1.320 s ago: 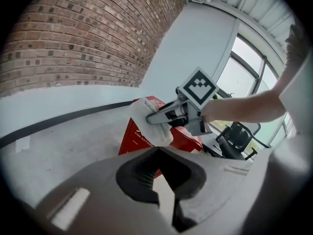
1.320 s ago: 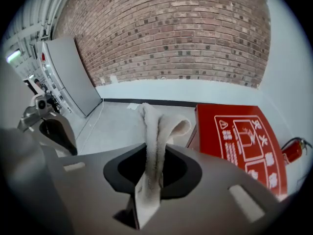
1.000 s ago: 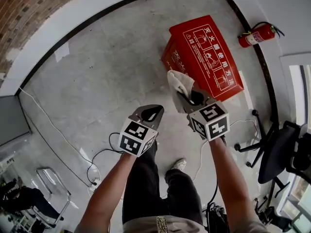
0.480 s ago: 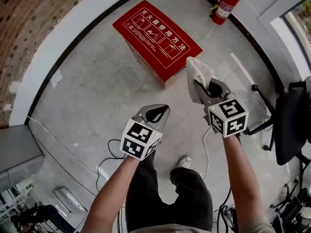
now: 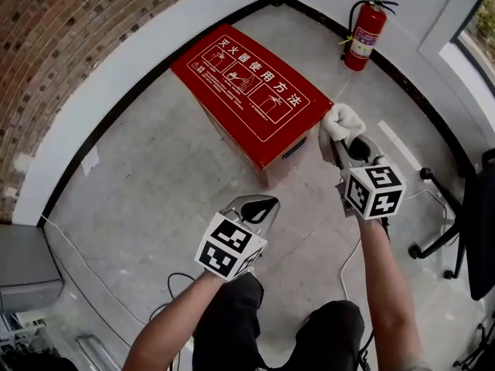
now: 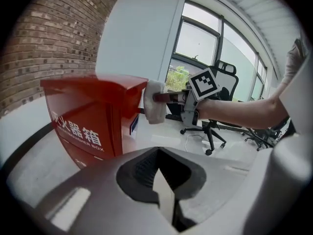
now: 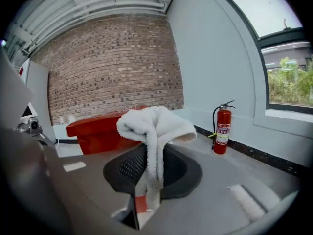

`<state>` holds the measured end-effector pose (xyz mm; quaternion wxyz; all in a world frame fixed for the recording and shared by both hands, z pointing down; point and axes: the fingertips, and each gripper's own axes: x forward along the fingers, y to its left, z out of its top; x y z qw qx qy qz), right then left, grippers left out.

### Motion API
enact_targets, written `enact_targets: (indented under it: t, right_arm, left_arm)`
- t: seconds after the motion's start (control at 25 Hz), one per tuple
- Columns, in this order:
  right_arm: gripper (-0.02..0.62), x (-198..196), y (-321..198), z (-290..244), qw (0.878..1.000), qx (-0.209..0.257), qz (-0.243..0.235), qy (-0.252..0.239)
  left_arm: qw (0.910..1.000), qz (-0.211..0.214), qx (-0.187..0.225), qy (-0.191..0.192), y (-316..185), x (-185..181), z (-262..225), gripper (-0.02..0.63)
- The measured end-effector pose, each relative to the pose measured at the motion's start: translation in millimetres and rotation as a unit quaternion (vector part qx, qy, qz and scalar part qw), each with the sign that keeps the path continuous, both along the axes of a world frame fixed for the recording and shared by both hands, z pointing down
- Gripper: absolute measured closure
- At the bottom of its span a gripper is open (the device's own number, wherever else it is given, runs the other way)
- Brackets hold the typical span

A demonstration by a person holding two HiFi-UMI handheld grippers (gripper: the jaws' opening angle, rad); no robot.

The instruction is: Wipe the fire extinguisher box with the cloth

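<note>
Cloth [image 5: 340, 120] between jaws of right gripper [image 5: 341, 147]

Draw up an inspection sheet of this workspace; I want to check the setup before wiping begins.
Surface: grey concrete floor; no spills seen.
Job's things: red fire extinguisher box stands on the floor by the brick wall; white cloth at its near corner, contact unclear.
Clutter: nothing seen.
Grippers: right tongs shut on the cloth; left tongs shut, empty, short of the box.
Cables: white cable and black cable lie on the floor near the person's legs.
Surroundings: fire extinguisher in the corner; office chair at right.
</note>
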<state>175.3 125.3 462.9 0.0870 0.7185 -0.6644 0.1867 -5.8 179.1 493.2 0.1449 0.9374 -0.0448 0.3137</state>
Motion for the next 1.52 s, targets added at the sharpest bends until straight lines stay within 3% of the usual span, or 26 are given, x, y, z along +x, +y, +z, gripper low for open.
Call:
enact_targets:
  t: [0.12, 0.24, 0.48, 0.68, 0.8, 1.04, 1.2, 1.52]
  right_arm:
    - [0.508, 0, -16, 7, 0.998, 0.054, -0.025, 0.023]
    - [0.509, -9, -20, 7, 0.992, 0.093, -0.062, 0.061]
    - [0.51, -64, -19, 5, 0.972, 0.136, -0.165, 0.096]
    - [0.512, -132, -7, 14, 0.947, 0.157, -0.264, 0.095]
    - [0.512, -160, -4, 22, 0.936, 0.166, -0.298, 0.09]
    - [0.512, -207, 11, 66, 0.917, 0.133, -0.371, 0.058]
    - [0.512, -190, 7, 94, 0.93, 0.13, -0.341, 0.049]
    - [0.509, -113, -4, 108, 0.958, 0.135, -0.249, 0.044]
  left_arm:
    - [0.9998, 0.0, -0.004, 0.019, -2, 9, 25, 0.606]
    - [0.9995, -0.004, 0.021, 0.026, -8, 13, 43, 0.606]
    - [0.9972, -0.049, 0.049, 0.027, -22, 10, 65, 0.606]
    - [0.9943, -0.085, 0.062, 0.014, -17, -20, 81, 0.606]
    - [0.9934, -0.089, 0.073, 0.003, -7, -32, 88, 0.606]
    - [0.9917, -0.109, 0.068, -0.004, 2, -48, 101, 0.606]
    - [0.9911, -0.108, 0.076, -0.017, 3, -48, 111, 0.606]
    - [0.9925, -0.091, 0.081, -0.011, 10, -25, 117, 0.606]
